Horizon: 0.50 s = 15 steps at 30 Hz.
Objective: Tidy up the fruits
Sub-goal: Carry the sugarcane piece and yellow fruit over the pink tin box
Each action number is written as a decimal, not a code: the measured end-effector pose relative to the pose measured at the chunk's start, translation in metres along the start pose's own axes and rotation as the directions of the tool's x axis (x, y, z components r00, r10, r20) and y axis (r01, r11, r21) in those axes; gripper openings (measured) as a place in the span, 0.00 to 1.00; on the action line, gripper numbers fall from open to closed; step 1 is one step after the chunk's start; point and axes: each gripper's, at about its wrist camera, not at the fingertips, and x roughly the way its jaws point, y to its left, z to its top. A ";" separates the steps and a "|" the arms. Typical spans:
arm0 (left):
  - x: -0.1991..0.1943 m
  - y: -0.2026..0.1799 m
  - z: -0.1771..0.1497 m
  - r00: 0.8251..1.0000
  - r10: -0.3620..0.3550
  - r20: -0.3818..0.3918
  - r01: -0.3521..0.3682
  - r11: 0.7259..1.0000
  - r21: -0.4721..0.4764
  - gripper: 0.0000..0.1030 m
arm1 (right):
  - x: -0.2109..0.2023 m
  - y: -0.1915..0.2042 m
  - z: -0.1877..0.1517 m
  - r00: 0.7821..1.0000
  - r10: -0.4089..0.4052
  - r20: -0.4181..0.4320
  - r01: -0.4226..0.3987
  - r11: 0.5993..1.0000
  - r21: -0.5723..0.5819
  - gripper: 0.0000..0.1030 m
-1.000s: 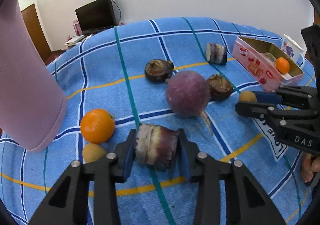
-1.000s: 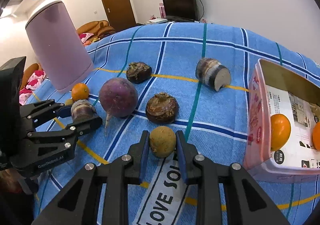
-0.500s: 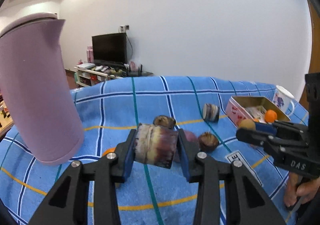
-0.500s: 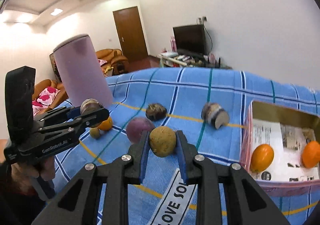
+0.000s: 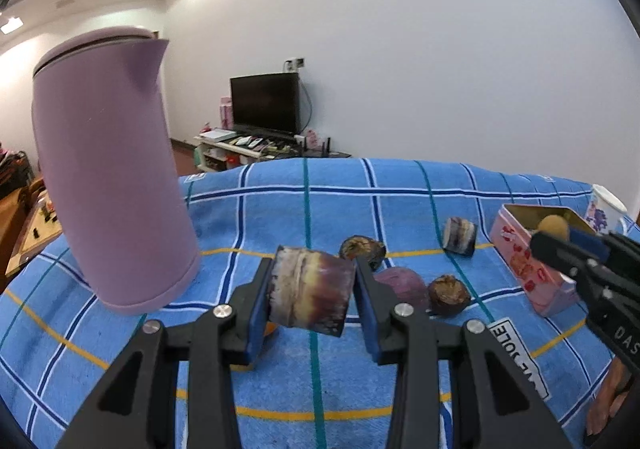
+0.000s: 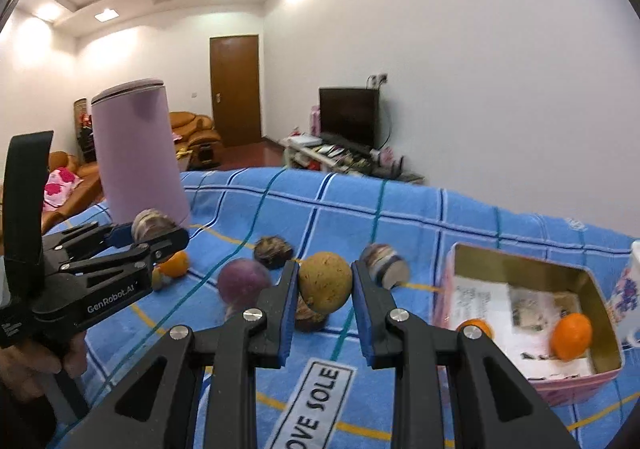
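My left gripper (image 5: 312,291) is shut on a brown-and-cream cut taro chunk (image 5: 310,291) and holds it above the blue checked cloth (image 5: 280,381). My right gripper (image 6: 324,285) is shut on a round tan fruit (image 6: 325,281), also lifted above the cloth. To its right is a pink tin box (image 6: 528,309) with two oranges (image 6: 570,333) inside. On the cloth lie a purple round root (image 6: 242,281), two dark brown bulbs (image 5: 448,295), another cut taro piece (image 5: 460,237) and an orange (image 6: 176,263) near the left gripper (image 6: 160,237).
A tall lilac kettle (image 5: 112,177) stands on the cloth at the left. A white mug (image 5: 604,209) stands behind the tin box. A "LOVE SOLE" label (image 6: 316,405) is sewn on the cloth near the front. A TV and sofa lie beyond the table.
Both grippers have risen off the cloth with their loads; the taro chunk and the tan fruit went from resting on the cloth to being held in the air.
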 end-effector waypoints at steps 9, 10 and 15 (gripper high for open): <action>-0.007 -0.007 -0.004 0.996 0.089 0.009 -0.089 0.996 -0.008 0.40 | -0.003 -0.007 0.000 0.999 -0.036 0.040 0.035 0.999 0.016 0.27; -0.008 -0.009 -0.005 0.995 0.097 0.009 -0.097 0.995 -0.003 0.40 | -0.004 -0.008 -0.001 0.999 -0.035 0.038 0.034 0.999 0.019 0.27; -0.012 -0.020 -0.007 0.995 0.101 0.008 -0.101 0.995 0.018 0.40 | -0.009 -0.011 -0.003 0.998 -0.045 0.034 0.044 0.999 0.014 0.27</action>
